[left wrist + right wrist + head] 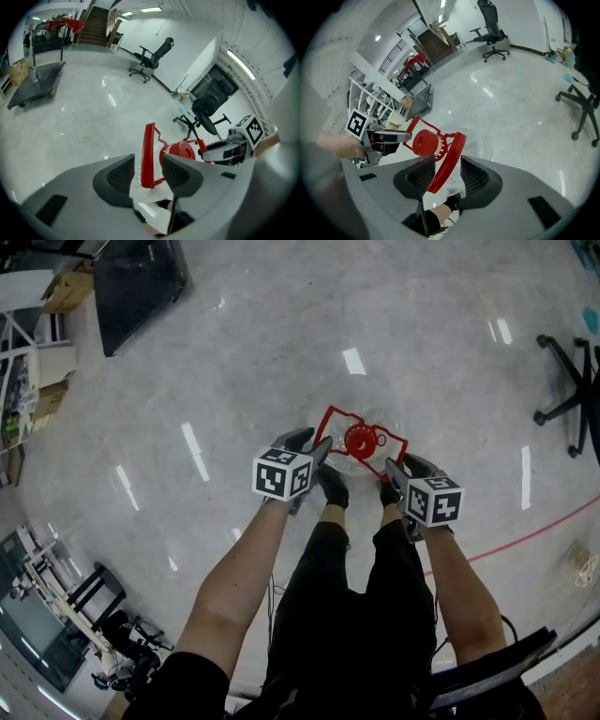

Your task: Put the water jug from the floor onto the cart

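Observation:
The water jug [362,461] stands on the floor between the person's feet, clear-bodied with a red cap [359,440] and a red handle frame [330,418]. My left gripper [319,452] is at its left side. In the left gripper view the jaws [147,168] stand apart with the frame's red bar [149,150] between them. My right gripper [392,471] is at the jug's right side. In the right gripper view the other red bar [450,157] slants between its parted jaws [444,171]. The flat cart [35,79] is parked far off, at the head view's top left [136,282].
Office chairs stand at the right [572,390], with more at the far wall [152,56] and close by [206,110]. Shelving and cardboard boxes [37,381] line the left. A red line [525,538] crosses the glossy floor. A staircase [96,23] rises at the back.

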Motion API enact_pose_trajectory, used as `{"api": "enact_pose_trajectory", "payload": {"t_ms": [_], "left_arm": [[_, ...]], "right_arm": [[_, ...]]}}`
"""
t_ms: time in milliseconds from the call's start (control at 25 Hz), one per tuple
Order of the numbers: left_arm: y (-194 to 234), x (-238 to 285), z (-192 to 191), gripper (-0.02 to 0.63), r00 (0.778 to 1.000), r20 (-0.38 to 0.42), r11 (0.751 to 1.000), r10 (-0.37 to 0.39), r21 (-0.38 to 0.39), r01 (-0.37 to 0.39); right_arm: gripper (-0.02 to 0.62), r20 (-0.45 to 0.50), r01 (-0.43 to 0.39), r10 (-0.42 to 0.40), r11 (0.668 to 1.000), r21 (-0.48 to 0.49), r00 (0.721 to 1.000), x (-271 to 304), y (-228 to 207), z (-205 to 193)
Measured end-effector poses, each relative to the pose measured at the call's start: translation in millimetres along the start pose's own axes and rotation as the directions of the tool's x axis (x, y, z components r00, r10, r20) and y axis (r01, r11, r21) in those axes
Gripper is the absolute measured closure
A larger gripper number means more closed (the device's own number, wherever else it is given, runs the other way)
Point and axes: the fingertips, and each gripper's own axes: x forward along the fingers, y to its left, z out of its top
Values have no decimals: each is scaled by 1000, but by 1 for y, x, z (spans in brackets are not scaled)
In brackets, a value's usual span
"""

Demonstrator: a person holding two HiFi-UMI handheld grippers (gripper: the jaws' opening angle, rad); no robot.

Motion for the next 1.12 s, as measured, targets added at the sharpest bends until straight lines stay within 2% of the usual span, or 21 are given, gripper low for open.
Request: {"api": "enact_pose_trajectory", "payload": {"t_ms": [160,200,240,440,640,880,1000,1120], "left_arm": [[0,8,1,445,1000,0,1000,-22,-16,22],[0,9,1,502,1000,-4,1000,-24,-14,24],[1,9,0,523,1000,-10,1000,-25,-14,25],[1,9,-8,531,998,-48,999,-51,-20,51],[-4,-7,-4,531,999,-15,997,-38,-75,37],[-23,-75,24,531,995,85,983,-49,-171,63],[-35,-127,50,531,987,154,981,-40,-182,68],[-53,-181,75,529,970,239,978,-51,-183,96]], "right_arm": [[440,-17,3,-3,1000,14,1000,8,-3,-2],[448,-16,2,-1,1000,27,1000,8,-2,-2],[455,-13,-2,3,999,40,1000,8,-2,0],[482,8,-17,17,999,38,1000,5,2,14],[491,32,-39,38,999,36,999,-3,25,35],[492,67,-100,103,994,-35,992,-50,74,77],[492,73,-143,151,984,-103,986,-86,113,106],[492,86,-161,174,978,-136,981,-127,150,132]]}}
